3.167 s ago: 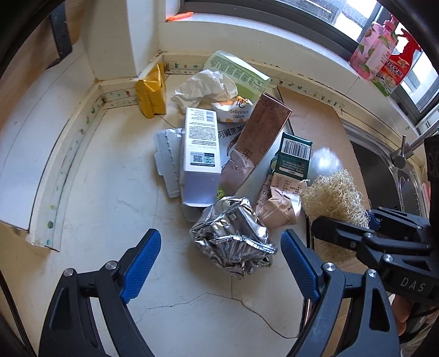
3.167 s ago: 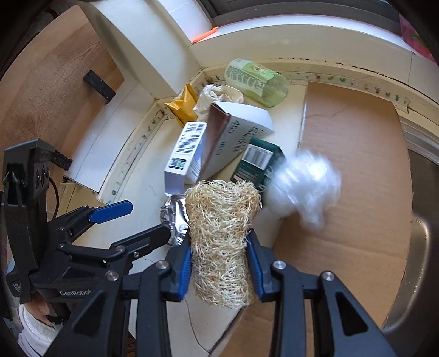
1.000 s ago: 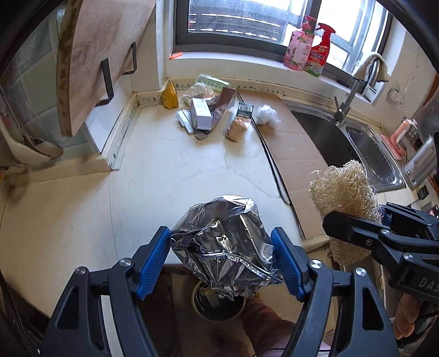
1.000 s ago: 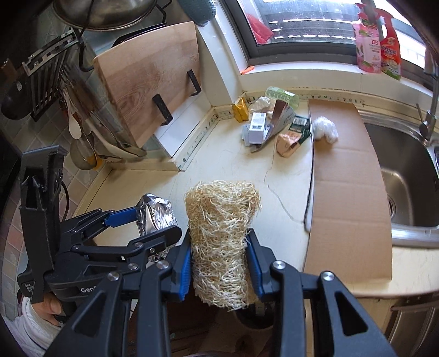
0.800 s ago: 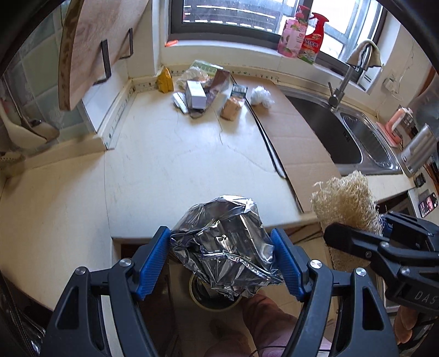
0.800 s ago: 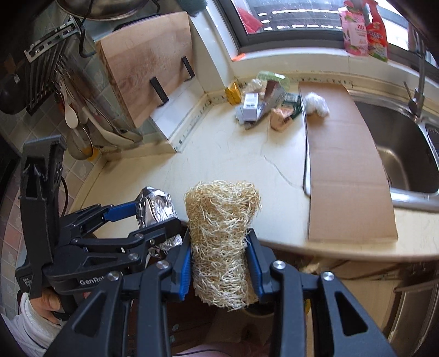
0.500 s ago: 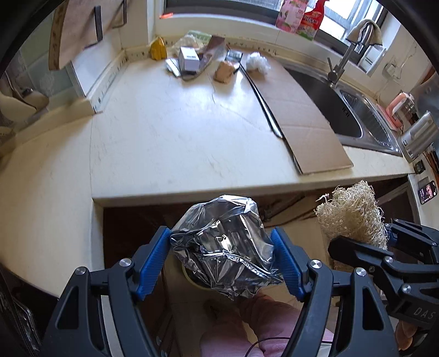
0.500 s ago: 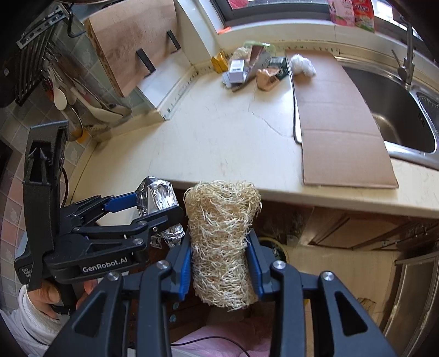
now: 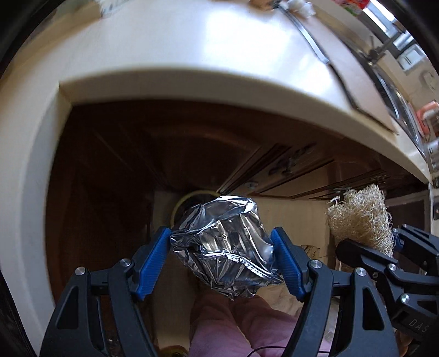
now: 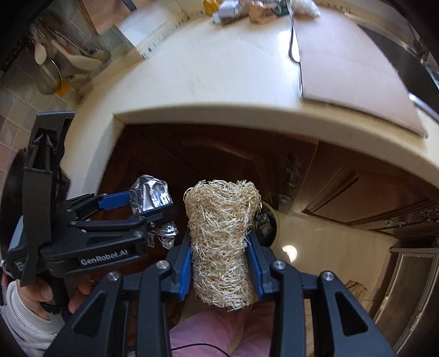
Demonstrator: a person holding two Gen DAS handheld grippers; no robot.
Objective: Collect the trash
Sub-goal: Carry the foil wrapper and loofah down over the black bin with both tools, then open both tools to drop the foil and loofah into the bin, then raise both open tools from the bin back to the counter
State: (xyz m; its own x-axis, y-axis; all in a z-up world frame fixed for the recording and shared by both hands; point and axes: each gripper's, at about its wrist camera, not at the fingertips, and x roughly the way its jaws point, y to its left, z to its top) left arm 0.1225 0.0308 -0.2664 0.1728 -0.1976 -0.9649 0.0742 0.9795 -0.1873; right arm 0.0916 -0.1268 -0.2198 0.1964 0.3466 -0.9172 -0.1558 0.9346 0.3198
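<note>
My left gripper (image 9: 223,254) is shut on a crumpled ball of silver foil (image 9: 223,244), held below the counter edge in front of a round yellow-rimmed bin (image 9: 189,199) on the floor. My right gripper (image 10: 222,261) is shut on a tan loofah sponge (image 10: 222,236), held upright beside the left gripper. The bin's rim shows behind the loofah in the right wrist view (image 10: 270,225). The foil shows there too (image 10: 149,196). The loofah shows at the right of the left wrist view (image 9: 359,219). More trash (image 10: 247,9) lies at the far end of the counter.
The cream countertop (image 10: 219,68) overhangs dark wooden cabinet doors (image 10: 219,164). A cardboard sheet (image 10: 351,68) lies on the counter beside the steel sink (image 10: 417,66). A pink-clothed leg (image 9: 247,324) is below the grippers. Utensils (image 10: 55,63) hang at left.
Both grippers have dropped from above the counter to below its front edge, still holding the foil and the loofah. The cabinet fronts and the bin now fill the view.
</note>
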